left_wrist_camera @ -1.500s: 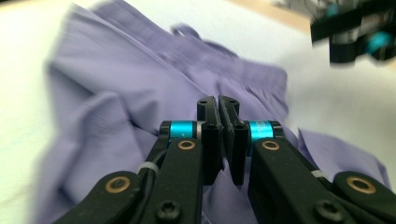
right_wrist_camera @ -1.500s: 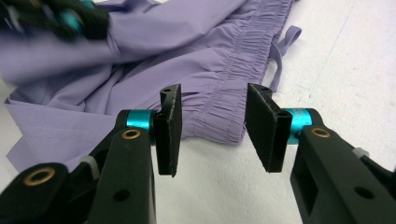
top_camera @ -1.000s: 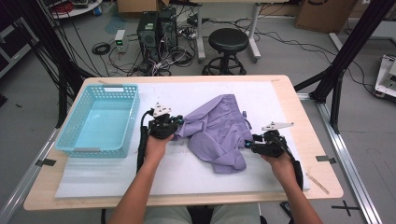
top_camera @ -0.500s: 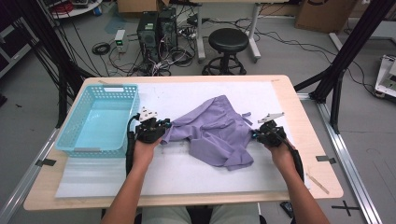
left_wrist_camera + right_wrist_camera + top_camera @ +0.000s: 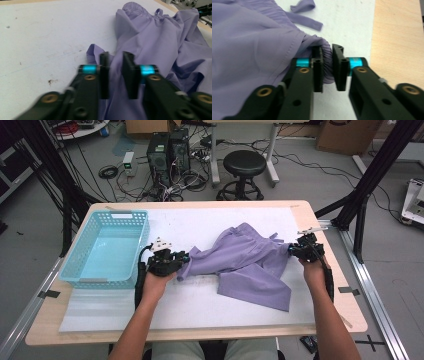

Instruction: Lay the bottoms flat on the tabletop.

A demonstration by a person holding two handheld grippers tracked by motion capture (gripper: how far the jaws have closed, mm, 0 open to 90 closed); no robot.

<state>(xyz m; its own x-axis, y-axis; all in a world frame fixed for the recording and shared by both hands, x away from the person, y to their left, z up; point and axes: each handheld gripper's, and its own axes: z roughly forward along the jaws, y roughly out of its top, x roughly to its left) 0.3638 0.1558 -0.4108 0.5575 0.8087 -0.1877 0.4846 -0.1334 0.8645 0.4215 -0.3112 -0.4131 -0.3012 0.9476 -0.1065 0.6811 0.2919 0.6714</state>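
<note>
Left gripper (image 5: 113, 72): jaws parted, having just been opening; a fold of the purple garment (image 5: 250, 262) runs between them, the pads not pressing it; released; it stands at the garment's left end, in the high view (image 5: 181, 261)

Right gripper (image 5: 327, 68): jaws narrowly apart, having just been opening; the gathered, pleated edge of the garment (image 5: 249, 50) sits between them against one pad; whether it is clamped I cannot tell; it stands at the garment's right end (image 5: 291, 251)

Purple garment: lies spread and rumpled on the white mat (image 5: 200, 227), stretched between the two grippers; one panel hangs toward the person's side; a loose strap (image 5: 305, 16) lies flat just beyond its gathered edge

Blue basket (image 5: 75, 270): well apart from the garment, beyond the left gripper; upright

Tabletop (image 5: 345, 320): bare wood shows past the garment's right end, beside the mat edge
</note>
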